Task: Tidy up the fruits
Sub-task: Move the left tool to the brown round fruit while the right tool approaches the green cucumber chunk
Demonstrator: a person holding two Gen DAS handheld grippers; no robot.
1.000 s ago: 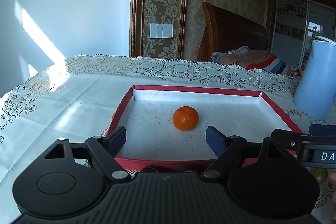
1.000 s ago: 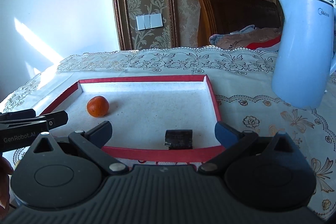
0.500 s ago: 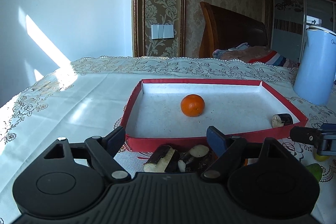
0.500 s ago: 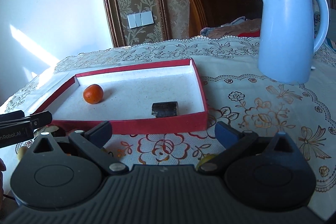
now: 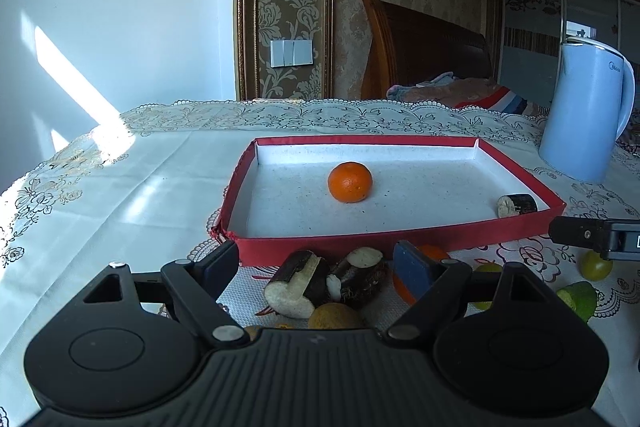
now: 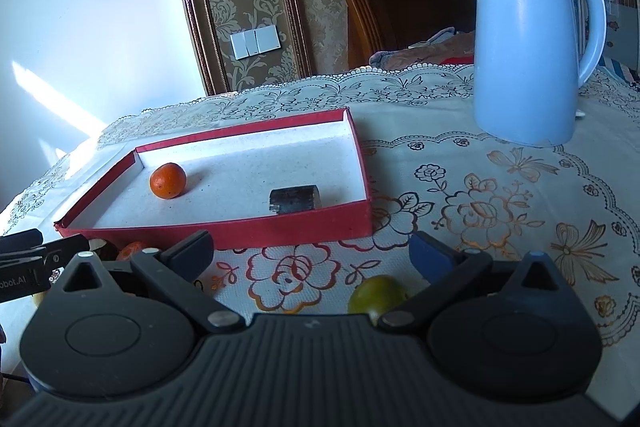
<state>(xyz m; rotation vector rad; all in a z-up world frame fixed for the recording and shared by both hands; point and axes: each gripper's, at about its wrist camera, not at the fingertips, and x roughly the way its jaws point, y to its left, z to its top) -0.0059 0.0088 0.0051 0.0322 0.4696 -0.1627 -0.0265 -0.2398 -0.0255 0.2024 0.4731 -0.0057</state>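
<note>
A red tray [image 5: 400, 241] with a white floor holds a tangerine [image 5: 350, 182] and a dark cut stalk piece [image 5: 516, 205]. On the cloth before its near wall lie two dark cut pieces [image 5: 298, 283], a brownish round fruit [image 5: 334, 317], another tangerine [image 5: 434, 251] and green fruits [image 5: 596, 265]. My left gripper [image 5: 316, 265] hangs open over the dark pieces, touching none. My right gripper [image 6: 312, 255] is open too, short of the tray [image 6: 224, 233], with a green fruit [image 6: 376, 295] low between its fingers, unpressed. The tangerine [image 6: 168, 180] and stalk piece [image 6: 294, 200] show there too.
A pale blue kettle [image 6: 528, 43] stands right of the tray on the lace tablecloth [image 6: 480, 195]. The left gripper's tip [image 6: 28, 263] shows at the right wrist view's left edge. A wooden headboard [image 5: 420, 47] and bedding lie beyond the table's far edge.
Both grippers have drawn back from over the tray toward the near side and sunk a little. The loose fruit in front of the tray has come into view. Jaws stay wide.
</note>
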